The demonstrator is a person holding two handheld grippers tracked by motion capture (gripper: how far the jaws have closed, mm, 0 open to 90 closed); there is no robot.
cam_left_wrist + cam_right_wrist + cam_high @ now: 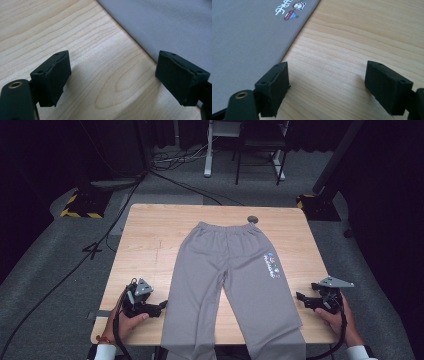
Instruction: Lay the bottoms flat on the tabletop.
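Observation:
A pair of grey trousers [227, 280] lies flat on the wooden table [150, 235], waistband far, legs hanging over the near edge, with a small coloured print [272, 266] on one leg. My left gripper [162, 306] rests on the table beside the left trouser leg, jaws wide open over bare wood. In the left gripper view, my left gripper [112, 80] has the trousers' edge [170, 30] running past its right pad. My right gripper [300, 298] sits by the right leg, open; in the right gripper view, my right gripper [327, 87] has the grey cloth [249, 42] and the print [290, 11] at its left.
A small round grey disc [253, 219] is set in the table's far edge near the waistband. Cables [175, 175] cross the grey floor behind the table, and a white desk leg [208, 150] and black stands stand farther back.

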